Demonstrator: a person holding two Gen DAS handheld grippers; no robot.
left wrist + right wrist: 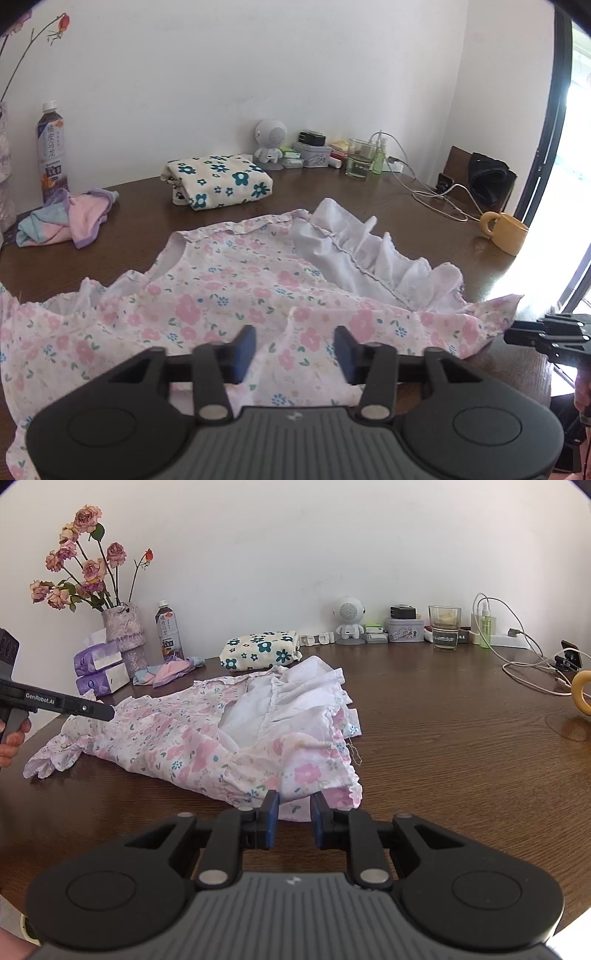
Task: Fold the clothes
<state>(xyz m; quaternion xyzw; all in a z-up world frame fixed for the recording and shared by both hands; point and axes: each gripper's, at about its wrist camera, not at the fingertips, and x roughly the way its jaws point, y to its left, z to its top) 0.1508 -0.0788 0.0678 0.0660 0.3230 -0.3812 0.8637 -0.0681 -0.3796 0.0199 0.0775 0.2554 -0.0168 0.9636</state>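
Note:
A pink floral dress (207, 306) with a white lining lies spread and rumpled on the brown table (369, 192). It also shows in the right wrist view (207, 738). My left gripper (293, 347) is open and hovers over the dress's near part, with nothing between its pads. My right gripper (293, 812) is open with a narrow gap, just at the dress's near hem. The left gripper shows at the left of the right wrist view (92, 710), its tip over the dress's far end.
A folded flowered cloth (218, 181) and a crumpled pastel garment (66, 218) lie at the back. A bottle (51, 155), flower vase (123, 635), tissue packs (99, 672), robot toy (269, 144), glass (358, 158), cables (439, 195) and yellow mug (506, 230) stand around.

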